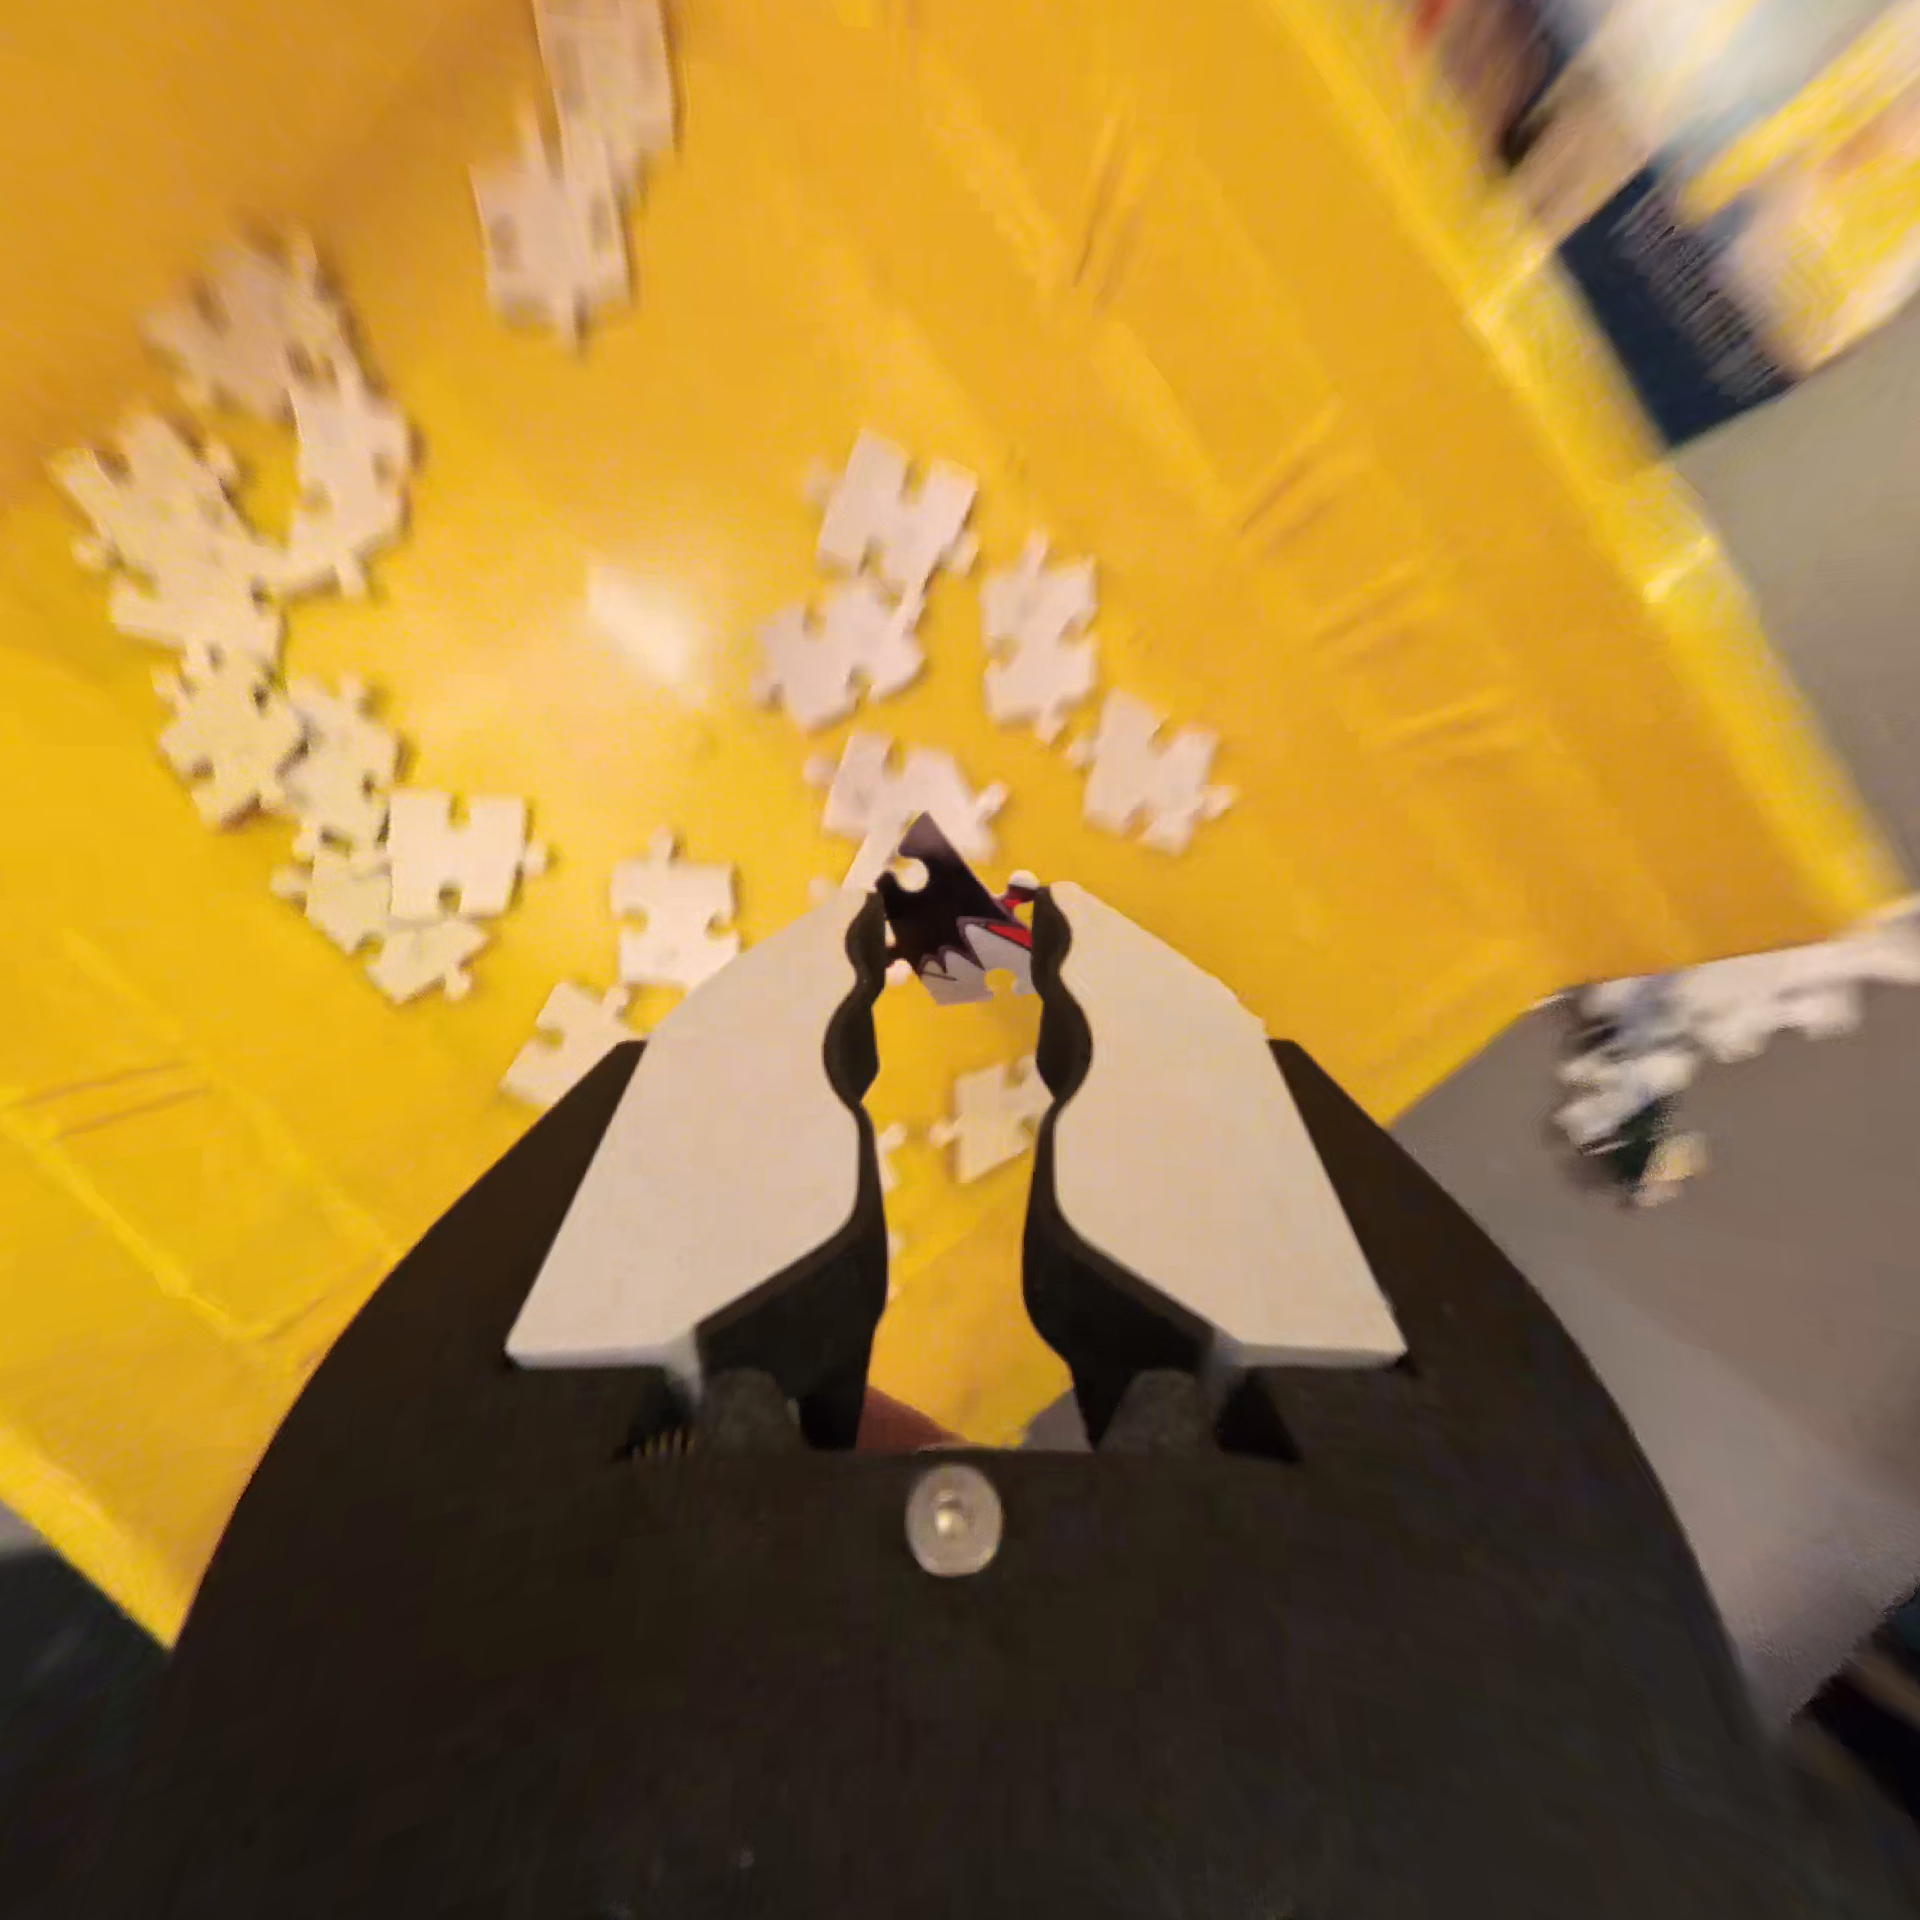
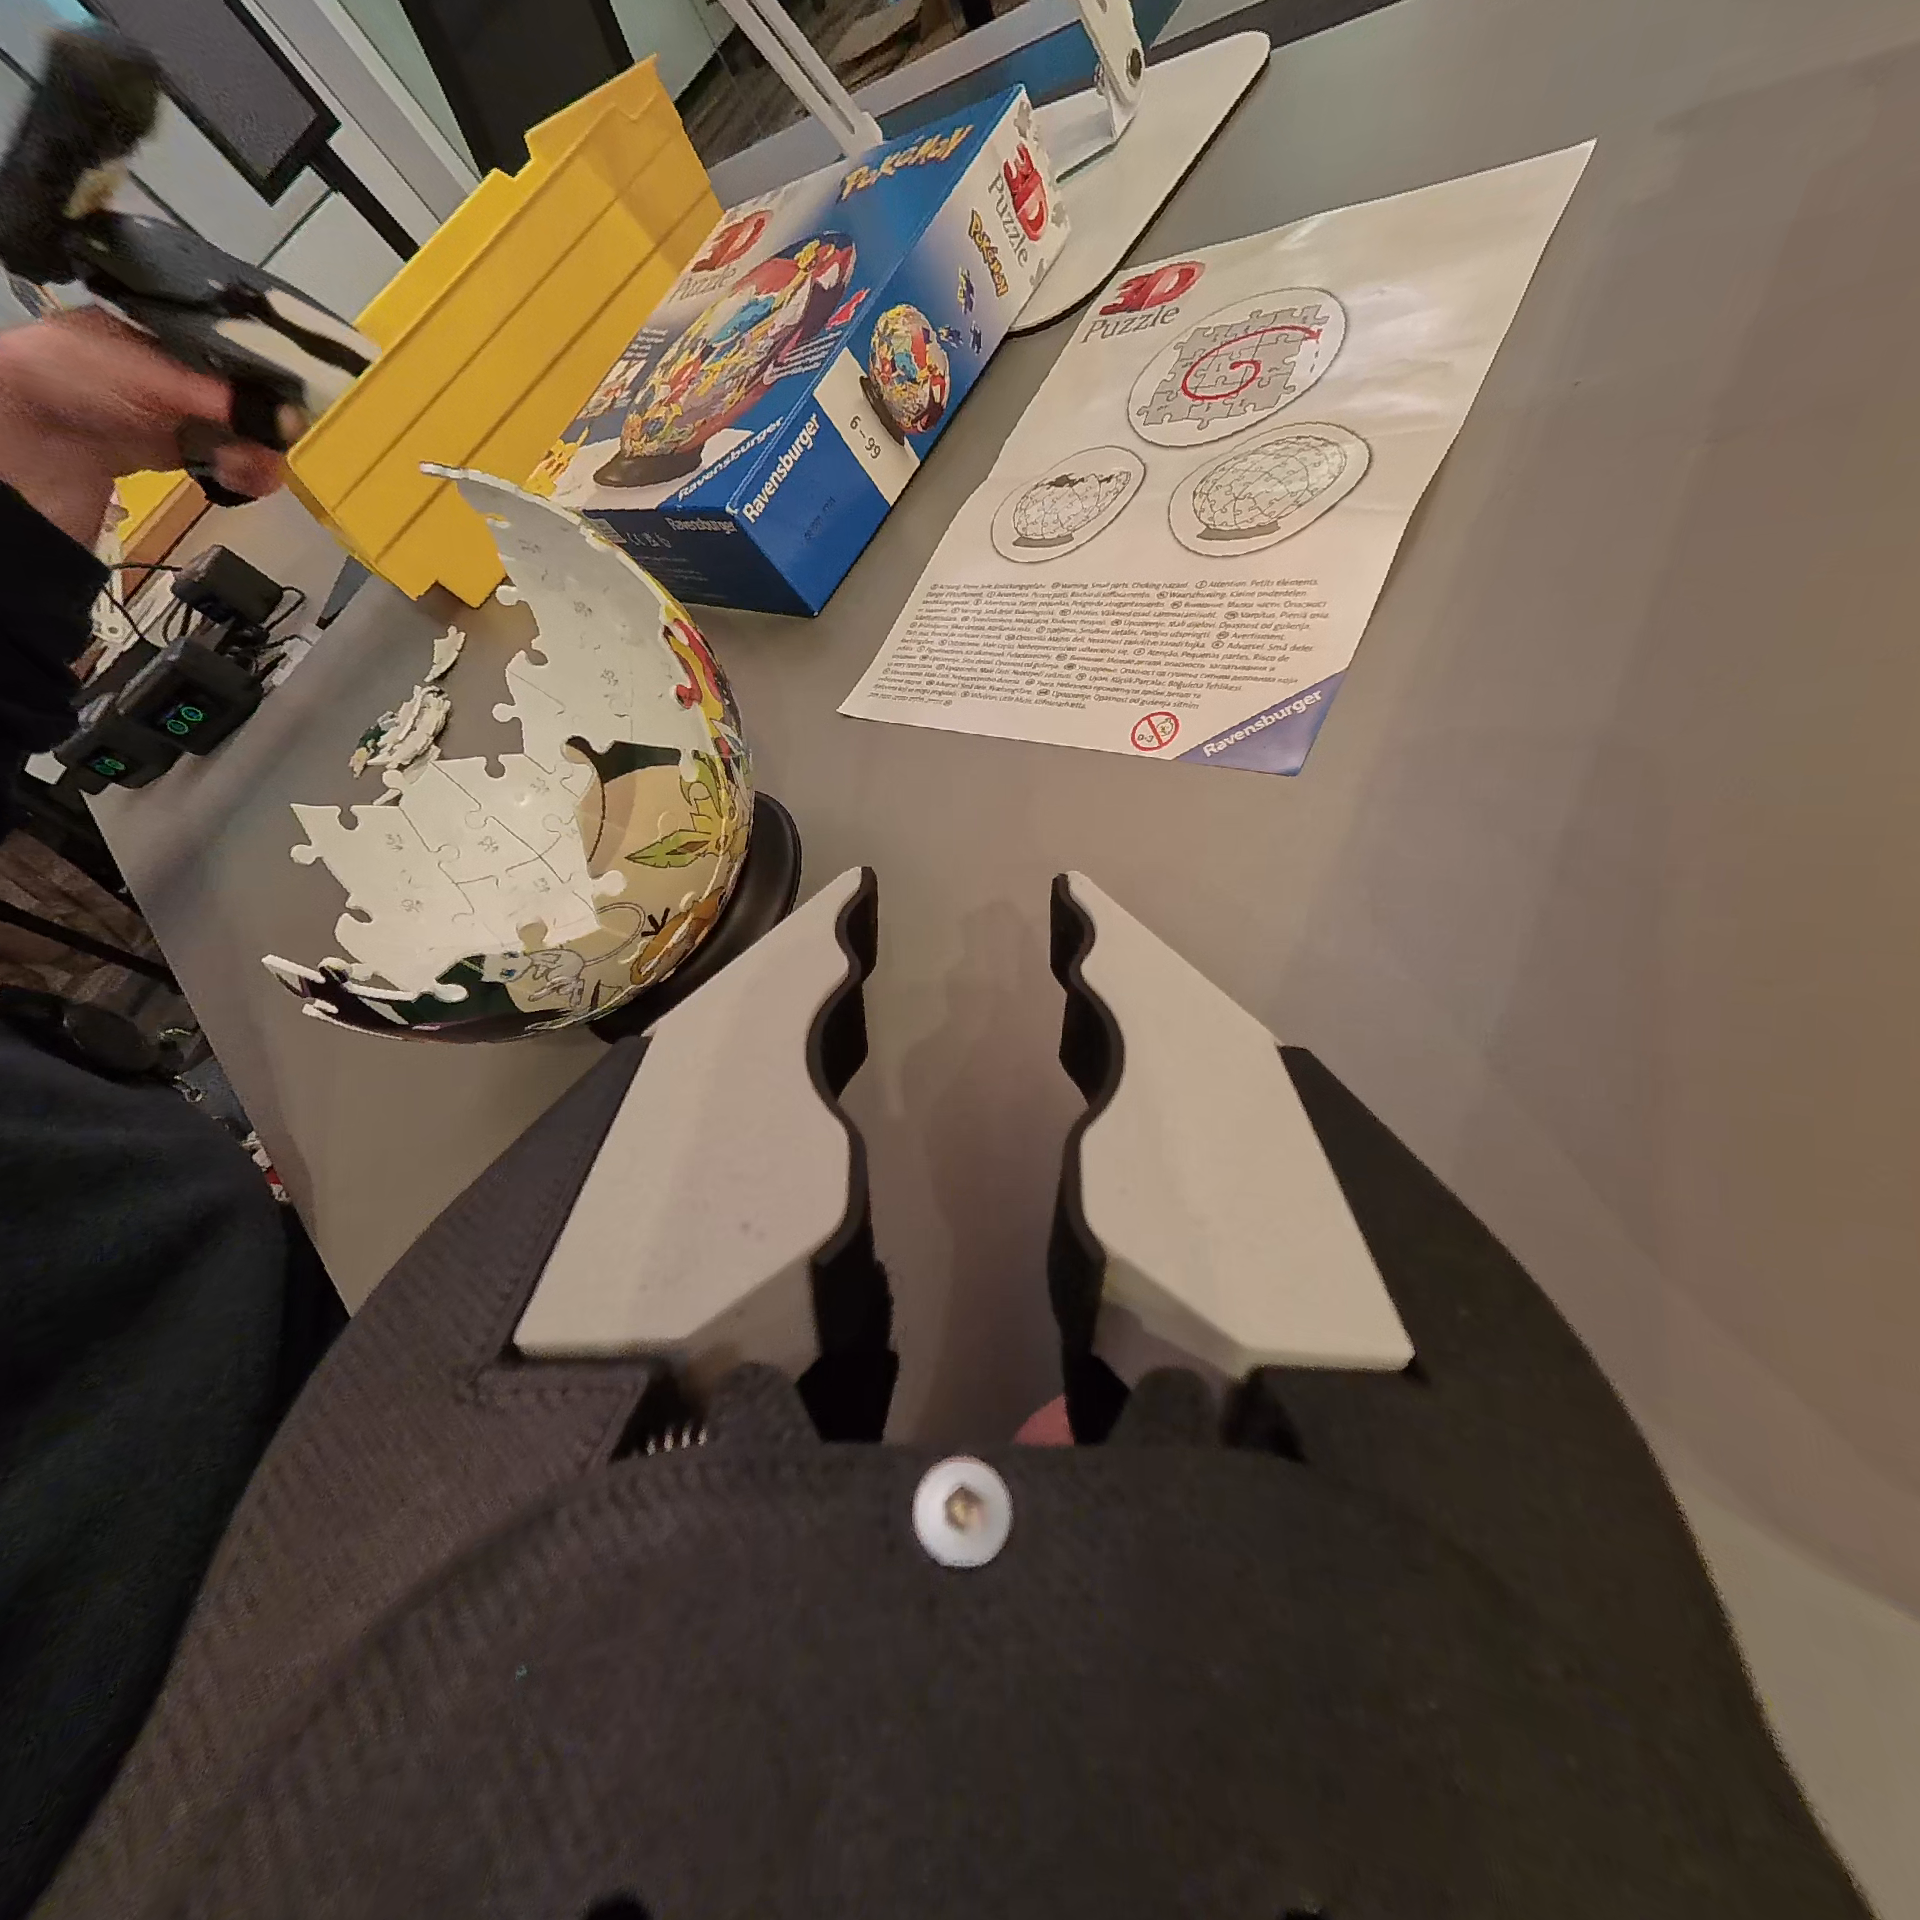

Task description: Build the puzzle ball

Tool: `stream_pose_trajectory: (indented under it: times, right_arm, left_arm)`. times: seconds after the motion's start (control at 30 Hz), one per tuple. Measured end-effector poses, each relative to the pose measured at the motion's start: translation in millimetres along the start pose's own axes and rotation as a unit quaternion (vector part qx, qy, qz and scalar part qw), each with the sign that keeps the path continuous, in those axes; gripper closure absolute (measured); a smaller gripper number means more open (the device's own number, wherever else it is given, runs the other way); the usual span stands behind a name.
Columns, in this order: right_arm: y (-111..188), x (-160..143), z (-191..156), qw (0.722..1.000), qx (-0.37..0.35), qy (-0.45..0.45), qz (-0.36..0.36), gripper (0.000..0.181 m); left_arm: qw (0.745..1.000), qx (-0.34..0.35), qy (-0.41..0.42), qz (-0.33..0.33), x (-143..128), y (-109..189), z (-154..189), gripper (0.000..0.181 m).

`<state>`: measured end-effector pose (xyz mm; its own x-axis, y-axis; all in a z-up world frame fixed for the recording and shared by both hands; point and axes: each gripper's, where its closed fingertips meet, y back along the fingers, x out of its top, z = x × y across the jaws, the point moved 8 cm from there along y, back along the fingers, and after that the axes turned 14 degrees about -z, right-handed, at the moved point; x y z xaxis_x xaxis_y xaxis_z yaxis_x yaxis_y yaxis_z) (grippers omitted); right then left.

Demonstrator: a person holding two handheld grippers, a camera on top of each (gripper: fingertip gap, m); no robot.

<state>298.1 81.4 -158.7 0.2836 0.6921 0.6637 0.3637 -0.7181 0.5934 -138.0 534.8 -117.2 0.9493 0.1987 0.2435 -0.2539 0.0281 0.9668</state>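
Observation:
In the left wrist view my left gripper (image 1: 956, 914) is shut on a dark puzzle piece (image 1: 951, 920) with red and white print, held above the yellow bin (image 1: 1299, 520). Several white, face-down puzzle pieces (image 1: 873, 644) lie on the bin floor. In the right wrist view my right gripper (image 2: 961, 904) is open and empty above the grey table. The partly built puzzle ball (image 2: 551, 790) sits on a black stand (image 2: 774, 847) to its left, its white inside showing. The left gripper (image 2: 260, 343) also shows far left over the yellow bin (image 2: 499, 343).
A blue puzzle box (image 2: 831, 364) lies behind the ball. A white instruction sheet (image 2: 1195, 488) lies right of it. A few loose pieces (image 2: 410, 717) lie on the table (image 2: 1558, 935) by the ball. A white base plate (image 2: 1143, 156) stands at the back. Black devices (image 2: 156, 707) sit at the left. The left gripper's tips are roughly 55 centimetres from the right gripper's.

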Motion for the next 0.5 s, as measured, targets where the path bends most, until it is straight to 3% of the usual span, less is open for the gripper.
stream_pose_trajectory:
  times: [0.07,0.1,0.17,0.23,0.33,0.5]
  right_arm:
    - [-0.1,-0.1,0.0,1.0,0.0,0.0,0.0,0.149]
    - [-0.2,-0.1,0.0,1.0,0.0,0.0,-0.001,0.149]
    - [-0.1,0.0,-0.1,1.0,0.0,0.001,-0.001,0.149]
    - [-0.2,-0.1,-0.4,1.0,0.0,0.002,-0.001,0.149]
    - [0.1,-0.1,-0.7,1.0,-0.001,0.004,0.0,0.149]
    - [0.5,-0.1,-1.0,1.0,0.001,0.005,0.002,0.149]
  left_arm:
    - [0.987,-0.082,0.02,0.139,5.4,28.3,2.5,0.155]
    - [0.968,-0.124,0.013,0.217,6.2,44.1,4.8,0.154]
    - [0.907,-0.209,-0.015,0.365,2.2,74.0,9.7,0.155]
    - [0.844,-0.275,-0.038,0.459,-5.7,93.3,13.0,0.155]
    - [0.807,-0.307,-0.05,0.503,-12.7,101.7,15.6,0.155]
    - [0.782,-0.327,-0.072,0.526,-17.2,110.7,26.0,0.155]
